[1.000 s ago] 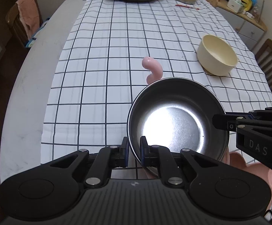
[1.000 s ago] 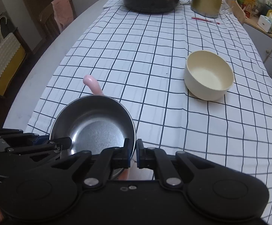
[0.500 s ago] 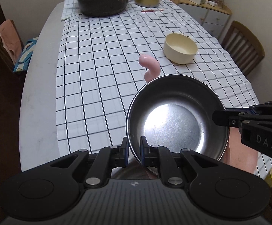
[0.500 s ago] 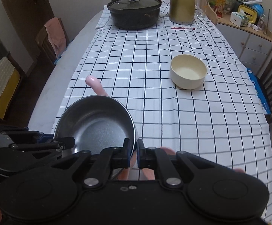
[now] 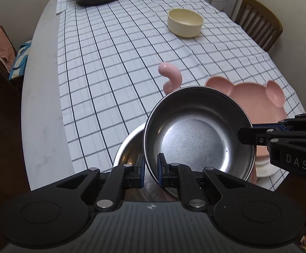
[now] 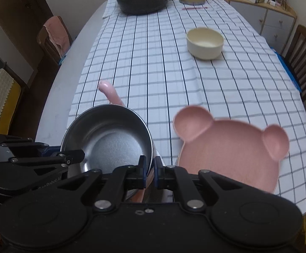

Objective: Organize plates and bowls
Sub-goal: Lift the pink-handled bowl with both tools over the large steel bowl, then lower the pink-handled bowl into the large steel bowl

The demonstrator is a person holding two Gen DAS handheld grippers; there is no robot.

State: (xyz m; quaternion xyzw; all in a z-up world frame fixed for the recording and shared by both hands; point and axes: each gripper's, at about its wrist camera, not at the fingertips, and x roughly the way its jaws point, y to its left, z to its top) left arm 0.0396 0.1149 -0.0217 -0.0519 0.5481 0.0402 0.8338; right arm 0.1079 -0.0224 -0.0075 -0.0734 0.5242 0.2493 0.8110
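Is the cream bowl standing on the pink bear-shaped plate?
No, the cream bowl stands on the checked tablecloth, apart from the pink bear-shaped plate.

Left tool [image 5: 149, 169]: matte black, two scissor-like linkage arms, silver pivot screws, blue pads lined fingers [image 5: 161, 168]. Ribbed grey housing behind, small pale logo centred, round black caps flanked it. Right tool [image 6: 149, 170]: same black build, same silver screws; white "DAS" lettering showed on its side.
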